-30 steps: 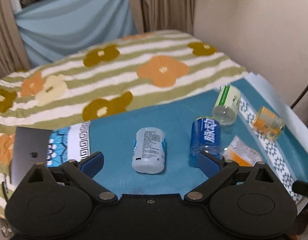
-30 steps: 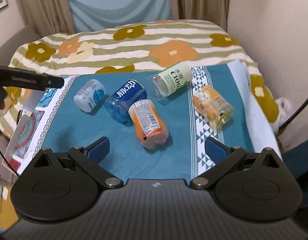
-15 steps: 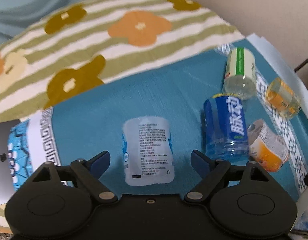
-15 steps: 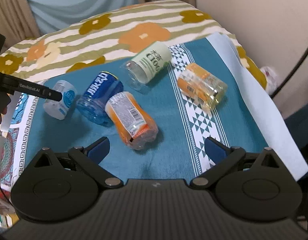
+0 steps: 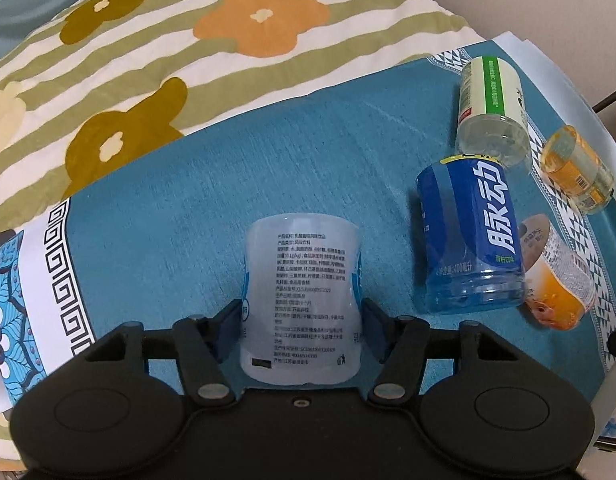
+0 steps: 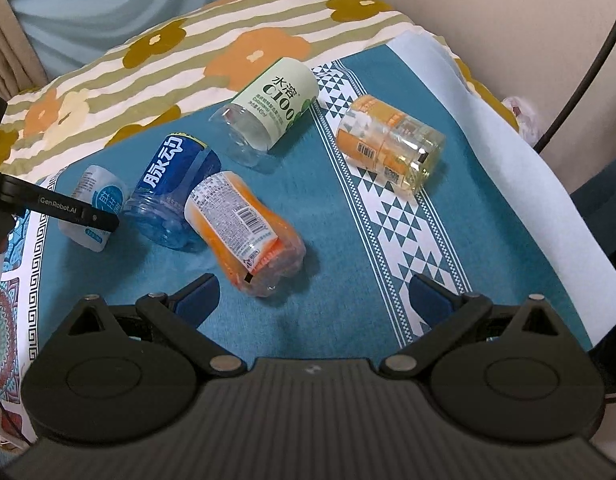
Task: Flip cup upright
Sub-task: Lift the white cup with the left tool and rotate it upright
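Note:
A white cup with a pale blue label (image 5: 302,300) lies on its side on the teal cloth (image 5: 236,168). My left gripper (image 5: 302,322) is shut on it, a blue pad pressing each side. The same cup shows at the left of the right wrist view (image 6: 96,210), with a left finger (image 6: 72,210) across it. My right gripper (image 6: 313,298) is open and empty above the cloth, near an orange cup (image 6: 244,232) that lies on its side.
More cups lie on their sides: a blue one (image 5: 471,236), a green-labelled clear one (image 5: 489,108) and a yellow-orange one (image 5: 575,172). A flowered striped blanket (image 5: 188,40) covers the bed behind. A wall stands at the right; a patterned mat (image 5: 12,300) lies at the left.
My left gripper moved forward and down to the white cup and closed on it. My right gripper drifted right and closer to the cloth, still open.

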`<state>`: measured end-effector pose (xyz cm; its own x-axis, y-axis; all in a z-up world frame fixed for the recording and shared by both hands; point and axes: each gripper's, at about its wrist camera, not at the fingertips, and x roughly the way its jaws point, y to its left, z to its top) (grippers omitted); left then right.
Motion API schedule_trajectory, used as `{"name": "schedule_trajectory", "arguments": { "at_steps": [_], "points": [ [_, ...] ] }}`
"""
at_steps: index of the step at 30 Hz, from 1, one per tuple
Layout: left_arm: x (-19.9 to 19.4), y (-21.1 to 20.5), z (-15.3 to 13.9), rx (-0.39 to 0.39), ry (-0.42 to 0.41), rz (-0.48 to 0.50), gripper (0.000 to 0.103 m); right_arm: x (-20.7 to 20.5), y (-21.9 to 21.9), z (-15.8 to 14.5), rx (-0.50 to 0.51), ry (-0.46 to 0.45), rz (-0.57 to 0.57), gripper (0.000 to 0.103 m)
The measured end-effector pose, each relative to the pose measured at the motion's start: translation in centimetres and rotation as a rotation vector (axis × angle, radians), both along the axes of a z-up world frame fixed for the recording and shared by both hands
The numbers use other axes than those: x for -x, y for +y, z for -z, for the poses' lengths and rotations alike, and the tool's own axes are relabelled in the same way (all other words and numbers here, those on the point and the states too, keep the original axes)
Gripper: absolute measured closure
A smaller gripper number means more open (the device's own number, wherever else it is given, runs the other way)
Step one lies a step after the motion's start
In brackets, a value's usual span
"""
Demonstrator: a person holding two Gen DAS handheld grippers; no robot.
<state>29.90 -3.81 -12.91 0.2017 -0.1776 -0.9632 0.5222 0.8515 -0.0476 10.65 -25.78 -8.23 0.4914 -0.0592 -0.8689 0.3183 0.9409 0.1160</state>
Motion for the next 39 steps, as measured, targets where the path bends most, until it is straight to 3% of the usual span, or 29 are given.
{"name": "schedule_trajectory", "arguments": {
  "at_steps": [12, 26, 34, 39],
  "points": [
    [2.3, 0.2, -2.2, 0.006, -0.037, -0.056, 0.039, 0.2, -0.3, -0.7, -0.008, -0.023, -0.034, 0.0],
    [12.0, -0.6, -7.2, 0.104, -0.123, -0.274, 0.039, 4.1, -2.6, -3.5, -0.014, -0.107, -0.191, 0.0],
    [17.8, -1.2, -5.0, 0.132, -0.085, -0.427, 0.039, 6.4, -3.9, -3.2, -0.019, -0.12, -0.319, 0.0],
    [19.4, -2.0, -2.7, 0.134, -0.06, -0.49, 0.039, 7.1, -4.3, -1.8, -0.024, -0.096, -0.395, 0.0]
  ]
}}
